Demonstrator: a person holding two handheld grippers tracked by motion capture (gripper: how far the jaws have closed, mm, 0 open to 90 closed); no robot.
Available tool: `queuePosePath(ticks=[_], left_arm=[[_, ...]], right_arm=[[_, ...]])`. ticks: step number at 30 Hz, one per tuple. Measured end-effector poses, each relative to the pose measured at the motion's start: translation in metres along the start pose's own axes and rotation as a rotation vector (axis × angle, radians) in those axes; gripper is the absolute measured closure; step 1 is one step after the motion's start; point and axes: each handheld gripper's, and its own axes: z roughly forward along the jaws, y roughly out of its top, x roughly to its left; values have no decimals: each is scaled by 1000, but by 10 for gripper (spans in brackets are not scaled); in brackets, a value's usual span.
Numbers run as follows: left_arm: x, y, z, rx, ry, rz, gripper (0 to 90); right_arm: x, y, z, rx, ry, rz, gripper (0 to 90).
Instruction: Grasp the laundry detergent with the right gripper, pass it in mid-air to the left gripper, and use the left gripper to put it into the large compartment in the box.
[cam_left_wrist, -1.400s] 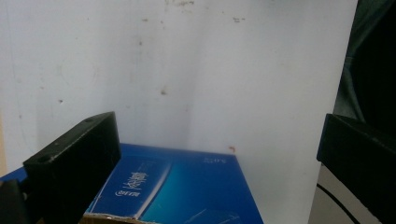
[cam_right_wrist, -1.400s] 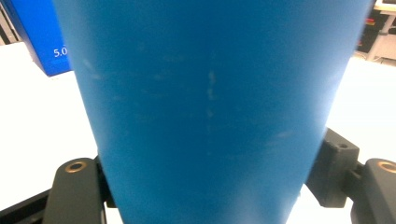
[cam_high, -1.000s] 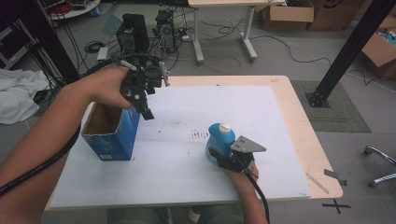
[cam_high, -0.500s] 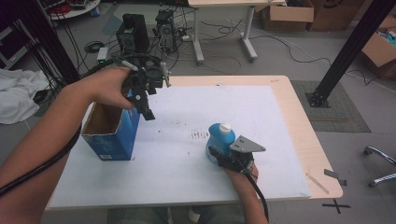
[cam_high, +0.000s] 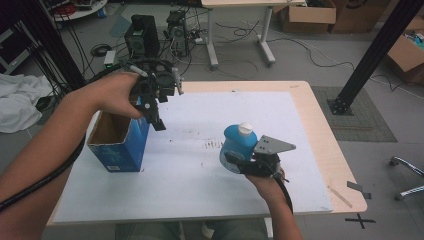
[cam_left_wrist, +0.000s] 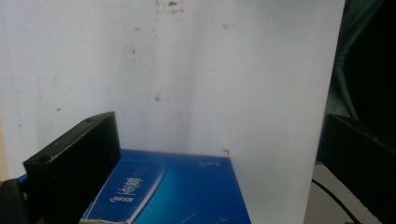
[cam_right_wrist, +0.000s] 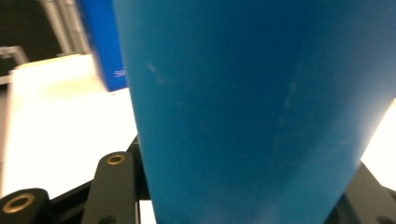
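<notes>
The open blue box (cam_high: 119, 142) stands upright near the tabletop's (cam_high: 200, 195) left edge, mouth up, seemingly ready to receive the blue bottle (cam_high: 237, 145). The right gripper (cam_high: 235, 162) has its fingers clamped around that bottle's body near the tabletop's middle. The left gripper (cam_high: 156, 120) hovers above the box's right rim, fingers spread and holding nothing.

Blue bottle (cam_high: 238, 144) smooth plastic; box (cam_high: 120, 142) glossy cardboard; table (cam_high: 325, 137) wood edge.

High view overhead, looking forward-down. Left gripper view looks down past the blue box (cam_left_wrist: 173, 189); right gripper view sits close against the bottle (cam_right_wrist: 252, 107).
</notes>
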Motion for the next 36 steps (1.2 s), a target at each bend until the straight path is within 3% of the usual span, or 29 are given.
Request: queuePosePath(ticks=[6,11,18,26,36], left_arm=[[-12,4,2,14,-8,28,1],[-26,9,3,20,-10,61,1],[-41,13,2,33,-13,83,2],[-51,10,8,52,-20,81,2],[-59,5,23,14,-40,67,3]], right_arm=[[1,12,11,45,153,-64,449],[2,20,30,49,251,-86,452],[8,28,55,79,338,-117,452],[22,28,85,87,437,-139,452],[40,31,119,93,516,-157,453]])
